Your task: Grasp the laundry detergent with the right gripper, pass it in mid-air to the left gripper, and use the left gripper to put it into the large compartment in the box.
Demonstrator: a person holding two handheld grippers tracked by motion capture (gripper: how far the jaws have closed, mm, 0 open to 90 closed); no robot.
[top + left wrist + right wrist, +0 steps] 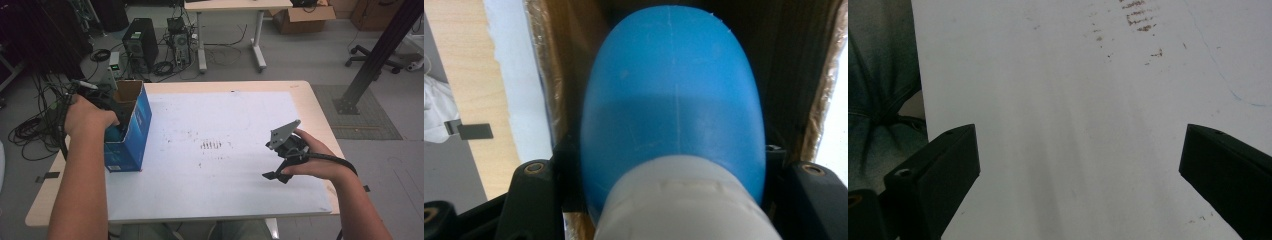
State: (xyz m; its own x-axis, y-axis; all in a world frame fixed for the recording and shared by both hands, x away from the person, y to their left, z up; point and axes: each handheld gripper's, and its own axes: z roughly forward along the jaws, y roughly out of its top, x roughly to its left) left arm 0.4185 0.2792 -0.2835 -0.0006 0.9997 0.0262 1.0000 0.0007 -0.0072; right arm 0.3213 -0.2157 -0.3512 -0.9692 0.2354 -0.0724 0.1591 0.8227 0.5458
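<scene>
A blue bottle [674, 100] with a white cap [684, 200] hangs bottom-first inside the open top of a tall blue cardboard box [134, 125], between its brown inner walls [549, 75]. My left gripper [664, 175] is shut on the bottle just above the cap, one jaw on each side. In the high view my left gripper [107, 107] sits at the box's opening, mostly hidden by the hand. My right gripper [274, 175] rests low over the white sheet [225, 115] at the right. In the right gripper view its jaws stand wide open around my right gripper [1078, 165], with nothing between them.
The box stands at the left edge of the wooden table [320, 120]. Dark smudges [211, 145] mark the sheet's middle. On the floor beyond are a computer tower [140, 42], tangled cables [35, 130], another table [235, 5] and a black post [375, 55].
</scene>
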